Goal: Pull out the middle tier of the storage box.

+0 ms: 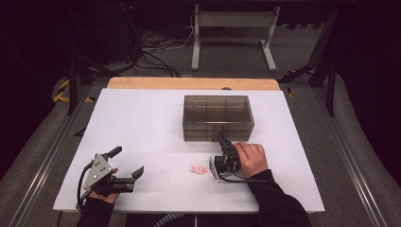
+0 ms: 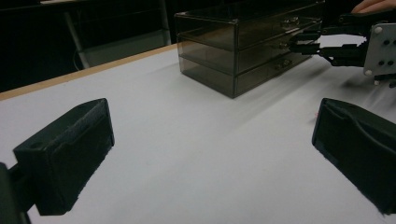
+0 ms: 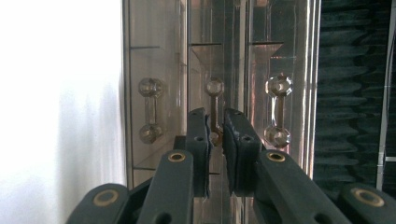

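Observation:
A smoky clear drawer box [image 1: 217, 116] stands on the white table [image 1: 142, 123], right of centre. My right gripper [image 1: 221, 138] reaches its front, held by a hand [image 1: 250, 158]. In the right gripper view the jaws [image 3: 215, 140] are shut on the middle drawer's handle [image 3: 215, 100], with another handle on each side [image 3: 150, 109] [image 3: 278, 109]. My left gripper [image 1: 127, 161] rests near the front left edge, open and holding nothing. The left gripper view has its wide-apart jaws [image 2: 212, 149] facing the box [image 2: 247, 46] and the right gripper [image 2: 303, 44].
A small red and white tag [image 1: 198, 169] lies on the table just left of the right hand. A wooden strip [image 1: 189, 83] runs along the table's far edge. Beyond it are a grey stand [image 1: 234, 33] and floor cables [image 1: 156, 47].

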Demonstrator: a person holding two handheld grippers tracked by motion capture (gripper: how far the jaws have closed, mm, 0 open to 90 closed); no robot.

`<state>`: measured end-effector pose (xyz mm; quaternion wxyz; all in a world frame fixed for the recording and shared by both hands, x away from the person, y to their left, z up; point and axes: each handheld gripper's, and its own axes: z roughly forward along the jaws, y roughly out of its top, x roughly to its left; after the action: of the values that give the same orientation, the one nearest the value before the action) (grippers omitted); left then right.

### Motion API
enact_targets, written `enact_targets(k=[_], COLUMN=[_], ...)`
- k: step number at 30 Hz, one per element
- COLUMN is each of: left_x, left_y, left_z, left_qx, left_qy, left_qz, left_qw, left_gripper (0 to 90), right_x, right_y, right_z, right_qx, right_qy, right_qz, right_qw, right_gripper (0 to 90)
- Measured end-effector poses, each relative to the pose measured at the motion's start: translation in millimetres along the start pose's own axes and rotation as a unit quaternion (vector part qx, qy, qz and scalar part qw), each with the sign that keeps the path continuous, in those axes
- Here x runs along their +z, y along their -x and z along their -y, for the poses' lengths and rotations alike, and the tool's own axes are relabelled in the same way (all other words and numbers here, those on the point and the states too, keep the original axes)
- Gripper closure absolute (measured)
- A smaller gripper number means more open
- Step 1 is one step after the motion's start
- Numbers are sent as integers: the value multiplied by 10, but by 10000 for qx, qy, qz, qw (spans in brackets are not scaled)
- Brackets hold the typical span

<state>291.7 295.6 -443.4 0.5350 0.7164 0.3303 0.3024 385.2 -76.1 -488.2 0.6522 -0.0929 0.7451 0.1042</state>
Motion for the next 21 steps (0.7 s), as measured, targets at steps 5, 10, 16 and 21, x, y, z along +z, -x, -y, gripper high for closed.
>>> enact_targets(k=[5, 10, 16, 21], left_x=[-2, -6, -10, -13], left_y=[-2, -2, -5, -1], left_z=[-1, -3, -3, -5], left_qx=[1, 1, 0, -4], left_qy=[5, 9, 13, 17], left_qz=[-2, 0, -2, 7], left_qw=[10000, 10000, 10000, 10000], left_gripper=[0, 0, 0, 0], right_x=[-43, -105, -159, -210], right_y=[12, 21, 27, 22], right_z=[-6, -11, -14, -16], right_qx=[41, 73, 83, 137], right_qy=[6, 44, 91, 120], right_qz=[-65, -119, -165, -202], right_qw=[10000, 9999, 9998, 9996], right_gripper=[809, 808, 808, 806])
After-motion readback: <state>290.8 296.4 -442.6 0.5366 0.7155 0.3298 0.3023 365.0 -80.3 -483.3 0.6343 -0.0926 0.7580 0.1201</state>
